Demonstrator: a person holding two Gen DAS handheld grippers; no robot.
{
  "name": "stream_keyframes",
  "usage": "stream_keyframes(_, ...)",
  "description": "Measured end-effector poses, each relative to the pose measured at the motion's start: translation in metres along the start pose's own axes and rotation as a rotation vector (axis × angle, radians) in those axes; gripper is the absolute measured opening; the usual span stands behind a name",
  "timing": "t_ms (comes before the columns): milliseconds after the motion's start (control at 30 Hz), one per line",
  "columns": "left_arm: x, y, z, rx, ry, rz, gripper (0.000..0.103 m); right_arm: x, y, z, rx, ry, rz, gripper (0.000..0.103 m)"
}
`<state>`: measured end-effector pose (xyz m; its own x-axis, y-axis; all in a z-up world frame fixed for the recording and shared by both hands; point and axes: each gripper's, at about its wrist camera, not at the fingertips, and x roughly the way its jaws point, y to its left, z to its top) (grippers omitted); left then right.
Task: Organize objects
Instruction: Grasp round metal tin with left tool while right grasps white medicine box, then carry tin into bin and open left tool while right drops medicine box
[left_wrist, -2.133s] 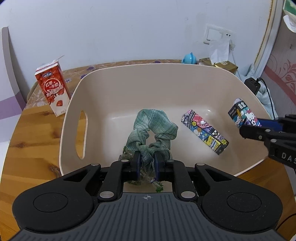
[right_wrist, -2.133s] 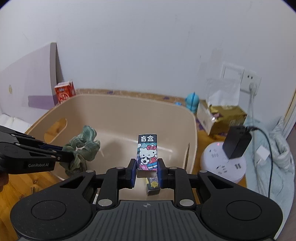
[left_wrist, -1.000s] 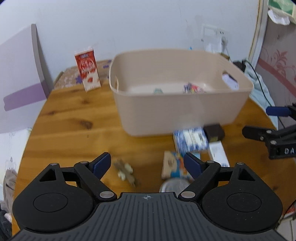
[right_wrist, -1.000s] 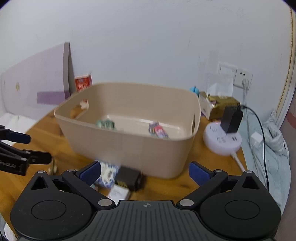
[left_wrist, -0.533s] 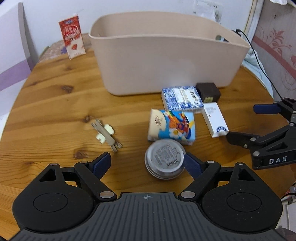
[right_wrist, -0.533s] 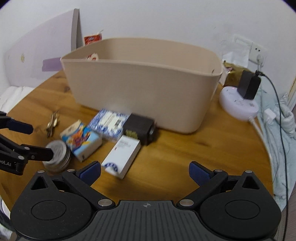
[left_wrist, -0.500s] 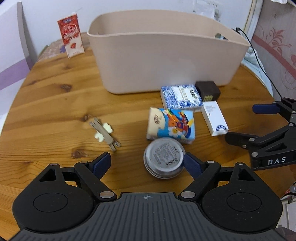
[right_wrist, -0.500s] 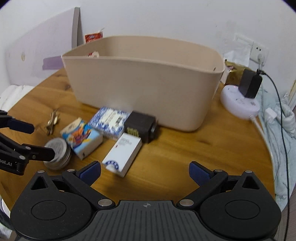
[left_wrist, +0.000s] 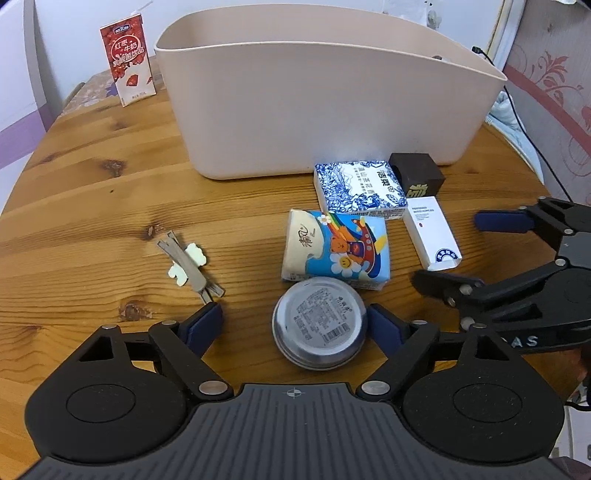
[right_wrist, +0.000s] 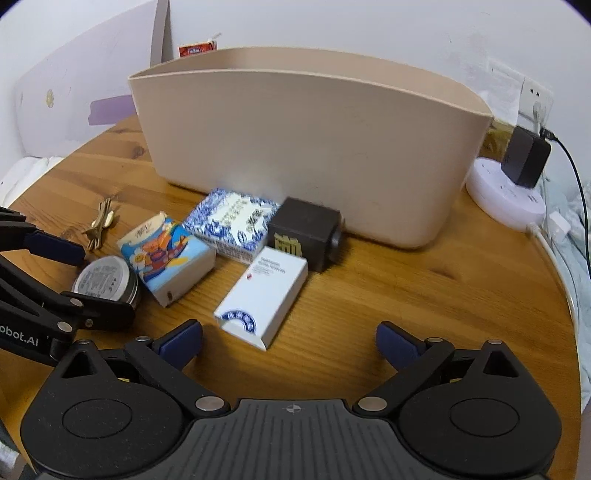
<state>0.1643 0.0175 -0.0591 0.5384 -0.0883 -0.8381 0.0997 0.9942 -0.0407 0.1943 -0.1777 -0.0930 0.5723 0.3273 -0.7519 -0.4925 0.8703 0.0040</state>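
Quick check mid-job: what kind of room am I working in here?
Most likely a lived-in room at home, perhaps a bedroom. A round wooden table holds a beige storage bin and a milk carton, with a power strip and bedding-like fabric beside it.

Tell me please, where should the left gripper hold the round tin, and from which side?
Grip the tin across its rim, coming low from the near side. It lies flat and round, so opposite points of the side wall suit the pads. The left gripper is open, one finger on each side; the tissue pack blocks behind it.
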Motion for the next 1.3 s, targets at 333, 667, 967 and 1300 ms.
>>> stream_keyframes(333, -0.007, -0.004, -0.004, 0.026, -0.022, -0.007, 0.055, -0.012, 0.004, 0.002, -0.020, -0.026, 0.021, 0.035)
stream_keyframes(667, -0.020, -0.001, -0.016, 0.012, -0.025, 0.003, 0.055, -0.032, -0.002, -0.012, 0.012, -0.034, 0.036, 0.030)
stream_keyframes(967, -0.046, 0.002, -0.016, -0.003, -0.086, 0.004, 0.055, -0.064, -0.011, -0.012, 0.039, -0.093, 0.050, 0.030)
stream_keyframes(1300, -0.072, 0.004, 0.003, 0.004, -0.168, 0.025, 0.055, -0.100, -0.028, -0.001, 0.073, -0.206, 0.010, 0.030)
